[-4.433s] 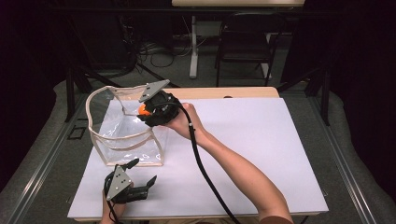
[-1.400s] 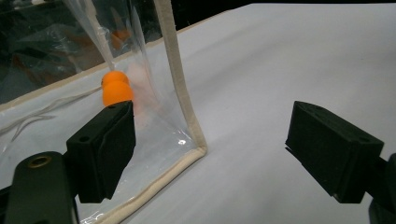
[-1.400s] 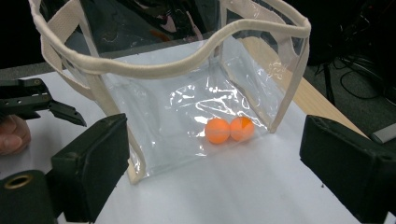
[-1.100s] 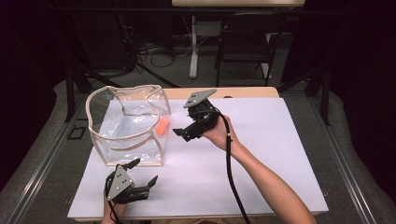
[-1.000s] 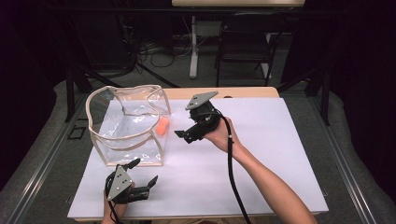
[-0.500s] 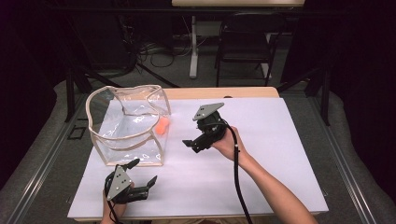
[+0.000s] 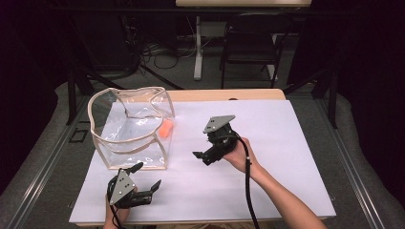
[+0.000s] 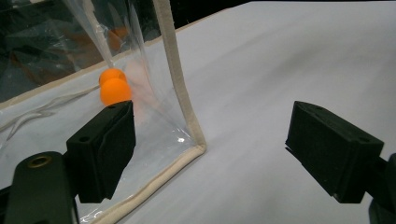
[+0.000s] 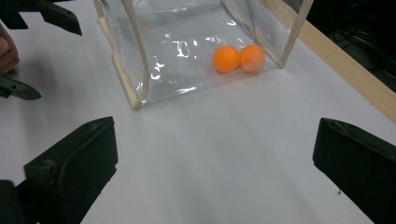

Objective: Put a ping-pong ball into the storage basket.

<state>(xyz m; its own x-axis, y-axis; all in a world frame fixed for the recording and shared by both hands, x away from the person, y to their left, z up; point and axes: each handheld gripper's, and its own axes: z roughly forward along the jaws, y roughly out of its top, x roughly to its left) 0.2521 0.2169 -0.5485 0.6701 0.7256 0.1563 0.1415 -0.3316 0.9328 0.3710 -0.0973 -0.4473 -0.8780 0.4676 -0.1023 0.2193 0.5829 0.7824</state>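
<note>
A clear plastic bag (image 7: 119, 91) with beige trim stands open at the left back of the white table. Two orange balls (image 9: 226, 59) (image 9: 252, 58) lie inside it against its right wall, seen in the high view as an orange patch (image 7: 166, 129). My right gripper (image 7: 203, 157) hovers low over the table's middle, right of the bag; its jaws have just been opening and hold nothing (image 9: 215, 172). My left gripper (image 7: 147, 175) rests open and empty at the front left, just before the bag's near corner (image 8: 180, 93), with the balls (image 8: 115, 91) beyond it.
The white table top (image 7: 286, 143) stretches to the right of my right hand. A wooden strip (image 7: 224, 94) runs along the far edge. Behind it stand a dark chair (image 7: 248, 43) and cables on the floor. My left gripper (image 9: 39, 53) appears far off in the right gripper view.
My right gripper came out of the bag, leaving an orange ball inside, then moved right, nearer and lower over the table. The left gripper has not moved.
</note>
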